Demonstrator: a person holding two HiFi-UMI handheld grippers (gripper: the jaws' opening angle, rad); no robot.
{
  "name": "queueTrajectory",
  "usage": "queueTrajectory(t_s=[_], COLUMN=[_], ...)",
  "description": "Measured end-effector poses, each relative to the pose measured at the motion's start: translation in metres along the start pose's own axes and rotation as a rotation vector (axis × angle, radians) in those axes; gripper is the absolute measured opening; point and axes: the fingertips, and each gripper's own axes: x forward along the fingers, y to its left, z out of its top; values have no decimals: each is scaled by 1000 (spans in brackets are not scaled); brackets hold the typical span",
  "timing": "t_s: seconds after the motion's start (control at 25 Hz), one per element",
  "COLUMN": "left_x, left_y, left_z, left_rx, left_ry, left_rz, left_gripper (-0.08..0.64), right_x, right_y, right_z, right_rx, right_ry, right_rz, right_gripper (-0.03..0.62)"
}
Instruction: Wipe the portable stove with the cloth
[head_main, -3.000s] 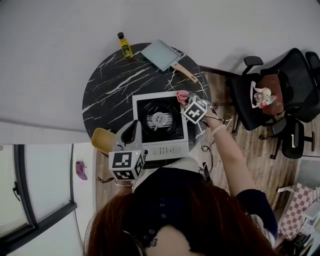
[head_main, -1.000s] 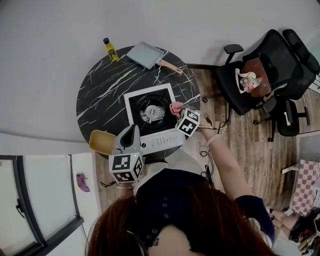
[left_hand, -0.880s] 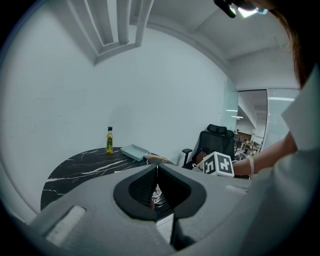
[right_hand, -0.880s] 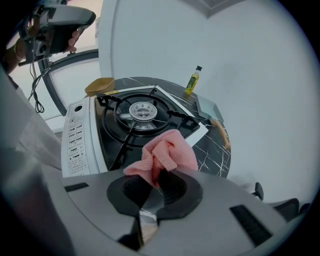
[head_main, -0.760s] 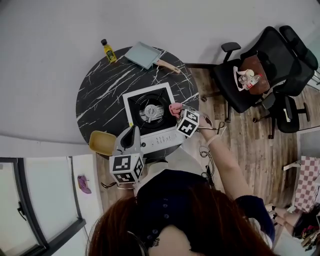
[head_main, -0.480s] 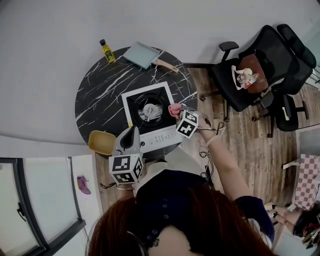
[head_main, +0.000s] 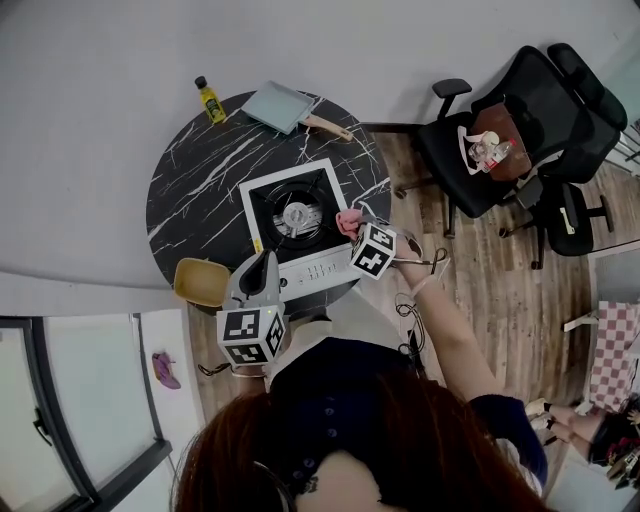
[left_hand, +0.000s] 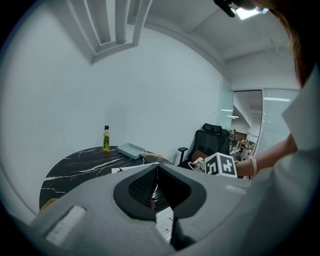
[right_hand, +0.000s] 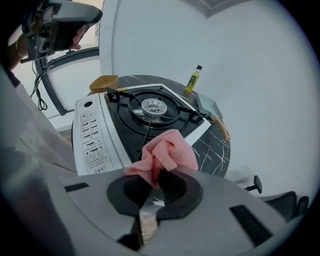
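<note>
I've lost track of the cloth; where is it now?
In the head view the pink cloth is pinched in the right tool, at the stove's right edge, beside the burner.

The white, black-topped portable stove (head_main: 312, 268) sits flat on the round table (head_main: 200, 190). The pink cloth (right_hand: 165, 152), bunched, is pinched in the right gripper (right_hand: 156, 175), seemingly just over the stove's right edge.

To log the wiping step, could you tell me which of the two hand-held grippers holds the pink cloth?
The right hand-held gripper: its jaws pinch the pink cloth at the stove's edge. The left hand-held gripper is shut on nothing.
</note>
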Motion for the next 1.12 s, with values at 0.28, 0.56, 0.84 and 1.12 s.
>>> queueTrajectory(t_s=[0.28,0.56,0.84,1.12], left_x=[-5,-14,-27,-41], left_y=[-1,0,-1,3], left_z=[-4,-9,-11,-18], left_rx=[11,20,30,35], left_ry=[8,13,8,9], left_rz=[-14,-25,-33,-30], left_gripper=[14,14,14,14], right_x=[-9,-14,-21,-26], right_y=[12,21,29,40], right_z=[-3,-8,-14,-23], right_rx=[22,63,67,59], right_ry=[7,7,25,41], right_rz=[-3,-16,-58,-100], right_gripper=[31,31,31,31])
